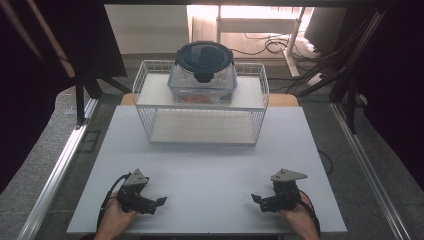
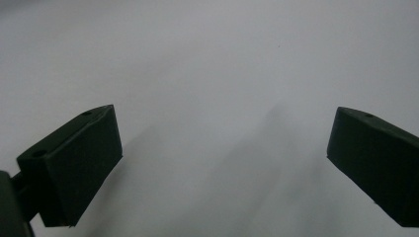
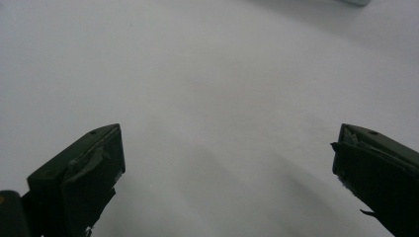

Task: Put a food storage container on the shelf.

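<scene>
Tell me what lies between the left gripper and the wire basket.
Nothing: in the high view, only bare white table stretches from the left gripper to the wire basket, which holds the lidded container on top.

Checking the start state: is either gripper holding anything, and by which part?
Nothing is held. The left gripper and right gripper are open over the bare white table.

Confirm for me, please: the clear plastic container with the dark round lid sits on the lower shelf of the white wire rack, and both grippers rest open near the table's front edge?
Not quite. In the high view, the clear plastic container with the dark round lid sits on the upper shelf of the white wire rack, not the lower. The rest holds: left gripper and right gripper rest open near the front edge.
</scene>
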The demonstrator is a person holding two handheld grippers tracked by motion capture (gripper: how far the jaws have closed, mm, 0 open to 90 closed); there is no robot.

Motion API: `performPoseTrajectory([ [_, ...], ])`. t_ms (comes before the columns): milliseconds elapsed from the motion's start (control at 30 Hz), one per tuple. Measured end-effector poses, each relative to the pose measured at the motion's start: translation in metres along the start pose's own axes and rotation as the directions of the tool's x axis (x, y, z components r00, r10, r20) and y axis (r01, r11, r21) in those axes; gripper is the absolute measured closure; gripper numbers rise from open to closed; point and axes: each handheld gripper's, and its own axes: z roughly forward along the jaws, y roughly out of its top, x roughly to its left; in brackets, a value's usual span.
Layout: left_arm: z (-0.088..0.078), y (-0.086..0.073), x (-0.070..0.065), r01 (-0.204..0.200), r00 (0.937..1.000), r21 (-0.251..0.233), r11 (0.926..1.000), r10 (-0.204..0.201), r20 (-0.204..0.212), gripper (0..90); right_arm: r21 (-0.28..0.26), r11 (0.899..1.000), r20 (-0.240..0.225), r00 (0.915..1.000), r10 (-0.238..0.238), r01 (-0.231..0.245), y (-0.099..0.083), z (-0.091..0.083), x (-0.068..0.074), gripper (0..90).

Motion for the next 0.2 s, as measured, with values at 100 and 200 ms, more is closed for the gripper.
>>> performPoseTrajectory([
  [100, 0.0009, -0.0001, -0.0006, 0.001, 1.0, 0.008, 1.0, -0.001, 0.0, 0.0, 0.024, 1.0, 0.002, 0.9999, -0.014, 0.014, -0.0006, 0.0027, 0.0018, 0.0],
  [200, 0.0005, 0.0004, -0.0003, 0.003, 1.0, 0.001, 1.0, -0.003, 0.004, 0.0, 0.029, 0.999, 0.009, 0.9998, -0.019, 0.018, -0.0009, 0.0038, 0.0022, 0.0],
])
